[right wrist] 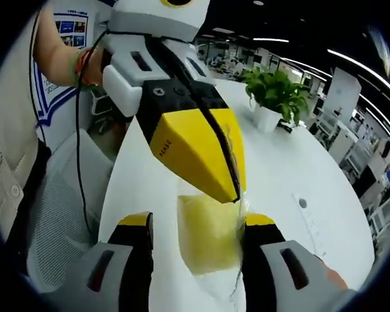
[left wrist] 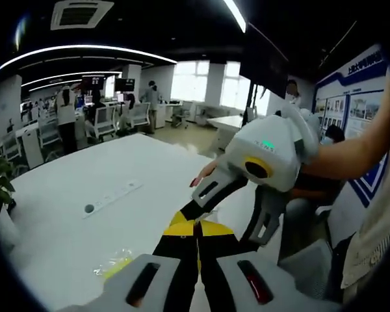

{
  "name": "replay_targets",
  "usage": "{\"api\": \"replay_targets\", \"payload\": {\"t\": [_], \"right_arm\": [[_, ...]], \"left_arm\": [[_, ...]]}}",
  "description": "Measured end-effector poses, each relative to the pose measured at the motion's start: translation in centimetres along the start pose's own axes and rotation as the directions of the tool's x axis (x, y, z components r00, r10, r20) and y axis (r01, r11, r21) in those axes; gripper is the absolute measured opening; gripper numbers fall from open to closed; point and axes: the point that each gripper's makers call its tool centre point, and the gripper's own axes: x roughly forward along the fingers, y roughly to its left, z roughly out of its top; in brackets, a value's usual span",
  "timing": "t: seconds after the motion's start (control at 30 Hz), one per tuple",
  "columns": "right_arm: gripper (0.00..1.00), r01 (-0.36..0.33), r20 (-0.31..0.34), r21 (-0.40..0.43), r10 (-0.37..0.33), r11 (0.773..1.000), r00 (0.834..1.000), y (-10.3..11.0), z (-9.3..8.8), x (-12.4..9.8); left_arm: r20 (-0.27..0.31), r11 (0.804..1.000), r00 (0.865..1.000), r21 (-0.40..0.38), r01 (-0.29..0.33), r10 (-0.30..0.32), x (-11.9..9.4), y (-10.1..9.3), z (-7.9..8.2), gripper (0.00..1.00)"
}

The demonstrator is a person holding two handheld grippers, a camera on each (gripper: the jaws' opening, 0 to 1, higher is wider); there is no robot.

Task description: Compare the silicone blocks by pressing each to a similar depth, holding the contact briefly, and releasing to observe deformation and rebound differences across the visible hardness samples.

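Note:
A pale yellow silicone block (right wrist: pixel 208 237) in clear film lies on the white table (right wrist: pixel 292 162), framed between the spread jaws of my right gripper (right wrist: pixel 198 221), which is open. My left gripper (right wrist: pixel 236 194) reaches in from above with its yellow tips shut, and the point sits at the block's upper right edge. In the left gripper view those shut tips (left wrist: pixel 196 224) point down at the table, with yellow film-wrapped material (left wrist: pixel 117 263) just to their left. The right gripper (left wrist: pixel 224 227) hangs over them, jaws apart, held on a person's arm (left wrist: pixel 351 149).
A potted plant (right wrist: pixel 276 91) stands farther along the table, and a flat socket strip (left wrist: pixel 110 195) is set into the tabletop. A grey mesh chair (right wrist: pixel 58 201) sits by the table edge beside the person. Desks, chairs and people fill the office behind.

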Motion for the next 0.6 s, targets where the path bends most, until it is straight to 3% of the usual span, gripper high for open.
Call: {"api": "replay_targets", "payload": {"t": [0.3,0.43,0.6], "right_arm": [[0.57,0.112,0.046,0.125,-0.118,0.986,0.992,-1.1,-0.7,-1.4],[0.62,0.206,0.07,0.198,-0.224,0.958,0.972,-2.2,-1.1,-2.0],[0.62,0.253,0.084,0.27,-0.285,0.929,0.955,-2.5,-2.0,-2.8]], "left_arm": [[0.011,1.0,1.0,-0.027,-0.002,0.003,0.5,0.7,0.0,0.0],[0.019,0.999,1.0,-0.04,-0.004,0.005,0.7,0.9,0.0,0.0],[0.018,0.999,1.0,-0.042,-0.01,0.011,1.0,1.0,0.0,0.0]]}}
